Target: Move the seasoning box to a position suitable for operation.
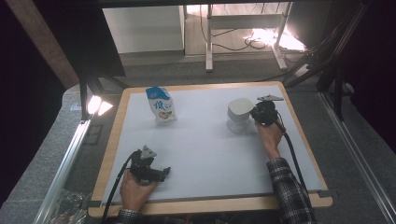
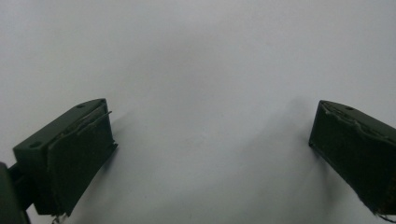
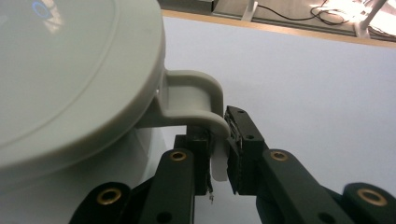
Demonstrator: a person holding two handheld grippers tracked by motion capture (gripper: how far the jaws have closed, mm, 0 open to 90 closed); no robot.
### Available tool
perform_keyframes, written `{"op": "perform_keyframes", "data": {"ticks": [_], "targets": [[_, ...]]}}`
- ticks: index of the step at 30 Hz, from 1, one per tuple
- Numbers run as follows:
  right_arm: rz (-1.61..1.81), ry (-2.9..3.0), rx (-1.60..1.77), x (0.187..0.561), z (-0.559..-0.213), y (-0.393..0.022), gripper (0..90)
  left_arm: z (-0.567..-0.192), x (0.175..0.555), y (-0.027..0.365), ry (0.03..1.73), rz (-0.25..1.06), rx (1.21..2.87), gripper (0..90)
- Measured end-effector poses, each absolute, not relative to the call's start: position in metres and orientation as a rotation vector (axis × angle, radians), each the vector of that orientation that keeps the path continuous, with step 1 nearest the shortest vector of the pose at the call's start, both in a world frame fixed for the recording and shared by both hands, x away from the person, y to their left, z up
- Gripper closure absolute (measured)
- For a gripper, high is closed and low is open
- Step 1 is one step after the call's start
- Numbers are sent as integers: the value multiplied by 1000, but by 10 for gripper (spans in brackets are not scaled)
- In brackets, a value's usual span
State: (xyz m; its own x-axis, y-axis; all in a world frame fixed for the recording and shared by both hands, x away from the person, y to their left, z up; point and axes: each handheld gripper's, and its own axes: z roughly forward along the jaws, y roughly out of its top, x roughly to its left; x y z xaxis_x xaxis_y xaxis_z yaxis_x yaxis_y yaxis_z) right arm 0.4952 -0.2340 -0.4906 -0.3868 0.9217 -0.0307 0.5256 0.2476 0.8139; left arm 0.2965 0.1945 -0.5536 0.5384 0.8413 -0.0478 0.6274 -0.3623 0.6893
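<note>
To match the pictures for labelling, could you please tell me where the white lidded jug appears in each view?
High view: the white lidded jug stands right of centre on the white mat, next to the right gripper.
Left gripper view: the jug is not in it.
Right gripper view: the jug takes up the left half, with the right gripper shut on its handle.
Shared landmark: the white mat.

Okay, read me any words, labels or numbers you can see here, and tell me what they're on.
"優" or a similar large blue character: on the white and blue pouch, too blurred to be sure.
Smaller print on the pouch: too small to read.
White lidded container: a blue ring mark on its lid, no readable text.
</note>
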Motion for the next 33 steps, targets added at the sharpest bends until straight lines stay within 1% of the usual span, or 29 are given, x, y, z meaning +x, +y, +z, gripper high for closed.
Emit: {"op": "perform_keyframes", "data": {"ticks": [7, 18, 33], "targets": [[1004, 2031, 1273, 490, -487, -233, 798, -554, 296, 194, 1182, 414, 2112, 0], [1093, 2074, 1273, 476, -485, -241, 779, -554, 296, 194, 1182, 414, 2111, 0], [1231, 2150, 1285, 434, -481, -250, 771, -554, 296, 194, 1182, 414, 2111, 0]]}}
